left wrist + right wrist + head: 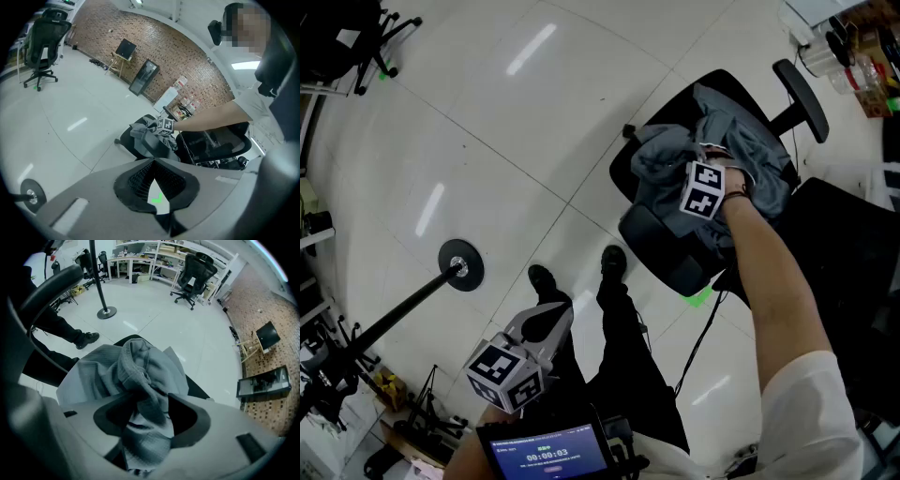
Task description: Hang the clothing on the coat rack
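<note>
Grey clothing (pixel 741 141) lies bunched on the seat of a black office chair (pixel 675 258). My right gripper (pixel 709 167) reaches down into the pile. In the right gripper view a thick fold of the clothing (pixel 117 366) fills the gap of that gripper (pixel 147 401), and the pads press on it. My left gripper (pixel 548 321) hangs low by the person's legs, shut and empty; its jaws (pixel 153 160) meet tip to tip. It looks toward the clothing (pixel 145 133) from a distance. The coat rack's round base (pixel 461 264) stands on the floor to the left, its pole slanting toward the lower left.
A second black chair (pixel 844 253) stands right beside the first. The person's legs and shoes (pixel 614 262) are between the chair and the rack base (pixel 106 312). A small screen (pixel 548 455) sits at the bottom edge. More office chairs (pixel 44 42) and desks (pixel 140 258) line the room's sides.
</note>
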Demonstrator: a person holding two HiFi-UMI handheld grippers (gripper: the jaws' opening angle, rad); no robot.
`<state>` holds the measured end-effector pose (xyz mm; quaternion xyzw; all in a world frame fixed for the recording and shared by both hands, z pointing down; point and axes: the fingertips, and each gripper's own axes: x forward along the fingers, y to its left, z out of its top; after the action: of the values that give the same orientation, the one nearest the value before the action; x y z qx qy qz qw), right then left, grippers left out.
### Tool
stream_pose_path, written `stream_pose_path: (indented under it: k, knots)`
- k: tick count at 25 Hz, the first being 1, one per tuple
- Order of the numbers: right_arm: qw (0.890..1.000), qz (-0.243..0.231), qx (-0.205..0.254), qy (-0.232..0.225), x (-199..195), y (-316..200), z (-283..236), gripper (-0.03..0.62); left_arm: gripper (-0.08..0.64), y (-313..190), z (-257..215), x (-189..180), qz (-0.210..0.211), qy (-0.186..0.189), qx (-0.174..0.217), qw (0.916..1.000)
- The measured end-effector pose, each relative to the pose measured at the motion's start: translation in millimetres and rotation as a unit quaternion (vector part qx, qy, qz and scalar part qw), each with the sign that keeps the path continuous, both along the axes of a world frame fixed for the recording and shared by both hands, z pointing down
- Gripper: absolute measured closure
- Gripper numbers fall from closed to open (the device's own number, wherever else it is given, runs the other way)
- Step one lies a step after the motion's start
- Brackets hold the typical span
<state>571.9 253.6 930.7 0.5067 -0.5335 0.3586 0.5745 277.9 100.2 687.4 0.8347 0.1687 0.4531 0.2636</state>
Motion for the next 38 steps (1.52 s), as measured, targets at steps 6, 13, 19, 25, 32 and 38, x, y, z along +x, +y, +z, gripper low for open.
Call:
stream_pose_path:
  k: [6,13,19,25,32,38]
  knots:
    - [1.0,-0.002,-0.018,-0.022,-14,8,7,0.515,0.56,2,5,-5,0.0,-0.006,-0.003,1.0]
    - [0.998,0.056,0.036,0.002,-7,15,-31,0.574,0.56,6,-7,10,0.005,0.017,-0.007,0.9998]
    - [0.99,0.082,0.112,0.028,-7,10,-89,0.575,0.56,18,-21,24,0.017,0.045,-0.008,0.9988]
    - [0.972,0.104,0.195,0.076,-4,6,-176,0.575,0.56,28,-42,38,0.034,0.079,-0.009,0.9963]
    - [0.951,0.103,0.26,0.131,-16,1,-270,0.575,0.551,38,-74,63,0.076,0.14,0.023,0.9869]
    - [0.93,0.09,0.31,0.174,-23,-3,-348,0.575,0.534,49,-108,81,0.114,0.198,0.051,0.9722]
